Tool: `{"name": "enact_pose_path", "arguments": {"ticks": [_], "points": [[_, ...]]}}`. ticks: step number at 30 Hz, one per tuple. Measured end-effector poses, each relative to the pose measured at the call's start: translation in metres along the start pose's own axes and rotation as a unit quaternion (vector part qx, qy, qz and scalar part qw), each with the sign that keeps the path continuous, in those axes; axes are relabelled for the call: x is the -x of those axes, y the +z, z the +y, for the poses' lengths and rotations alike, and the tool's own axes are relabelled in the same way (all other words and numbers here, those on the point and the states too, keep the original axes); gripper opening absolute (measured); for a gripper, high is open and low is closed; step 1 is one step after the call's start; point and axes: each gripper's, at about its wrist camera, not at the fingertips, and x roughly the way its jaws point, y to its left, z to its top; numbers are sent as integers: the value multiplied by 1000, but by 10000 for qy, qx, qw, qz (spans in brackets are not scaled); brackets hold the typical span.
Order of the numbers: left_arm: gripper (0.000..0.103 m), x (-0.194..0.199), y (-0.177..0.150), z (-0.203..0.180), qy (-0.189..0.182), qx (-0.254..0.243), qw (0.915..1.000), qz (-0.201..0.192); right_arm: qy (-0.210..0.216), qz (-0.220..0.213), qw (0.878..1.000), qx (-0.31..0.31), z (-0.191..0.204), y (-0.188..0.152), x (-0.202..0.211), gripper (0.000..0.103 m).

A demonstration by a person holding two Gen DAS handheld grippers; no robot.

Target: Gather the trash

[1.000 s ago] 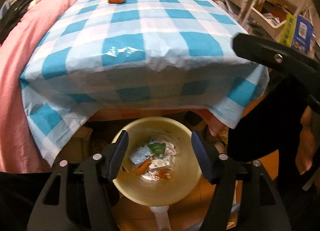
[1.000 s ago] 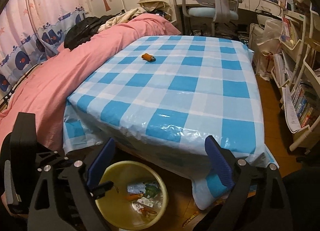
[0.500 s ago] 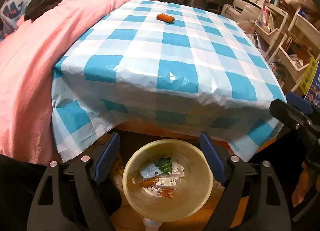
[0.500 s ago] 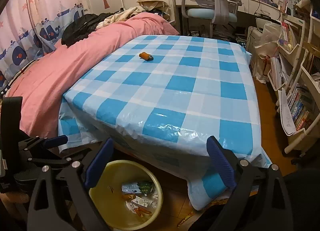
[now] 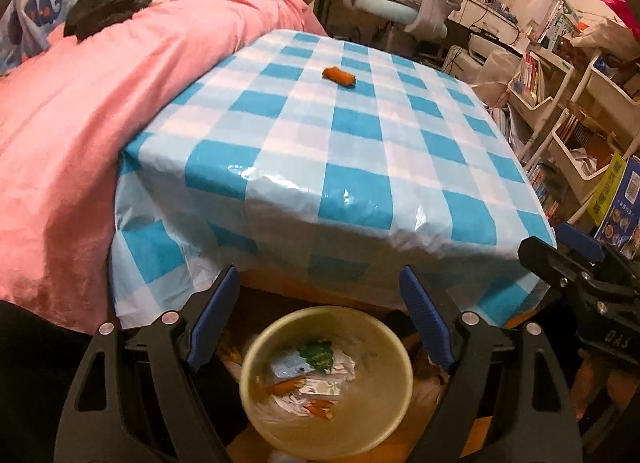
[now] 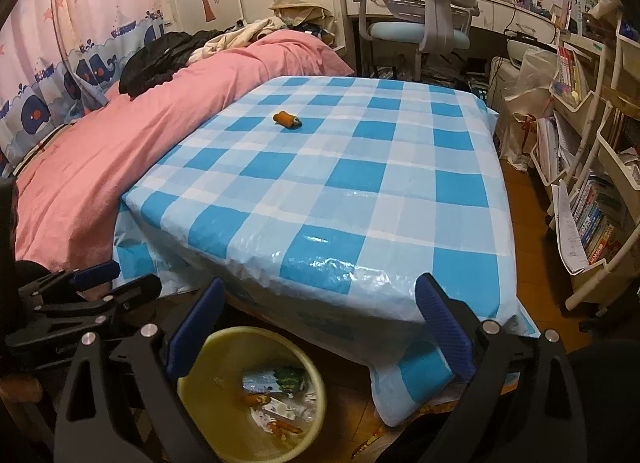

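Both claws, left claw (image 5: 320,315) and right claw (image 6: 320,327), hang spread and empty above the bin (image 5: 326,383); next comes reaching across the table (image 6: 360,191) for the orange wrapper (image 6: 287,119).

It is a child's bedroom at home. Beside the table (image 6: 360,183) lies a bed (image 6: 120,151) with a pink blanket; behind it stand whale curtains (image 6: 60,75), a desk chair (image 6: 424,19) and bookshelves (image 6: 580,167).

Table (image 6: 360,199) under blue-checked cloth; small orange item (image 6: 287,119), possibly wrapper, lying on far half.
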Motion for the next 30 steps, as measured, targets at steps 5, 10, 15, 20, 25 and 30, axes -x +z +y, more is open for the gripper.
{"name": "enact_pose_path", "arguments": {"ticks": [5,10,15,20,25,30], "points": [[79,5,2,2,-39,36,9999,-157,-3,-53,10000,-8,-1,3,0,92],[79,11,9,11,3,279,9987,-434,-168,-68,9998,-61,-5,9,-4,94],[80,14,18,15,196,414,9962,-736,-250,-119,9996,-2,-6,19,-7,95],[82,16,34,13,425,443,9936,-947,-223,-158,9996,56,-6,31,-13,95],[87,16,58,12,555,405,9919,-1069,-168,-134,9997,89,-3,40,-21,95],[88,10,86,12,657,223,9917,-1080,-105,-52,9998,146,1,48,-32,95]]}}
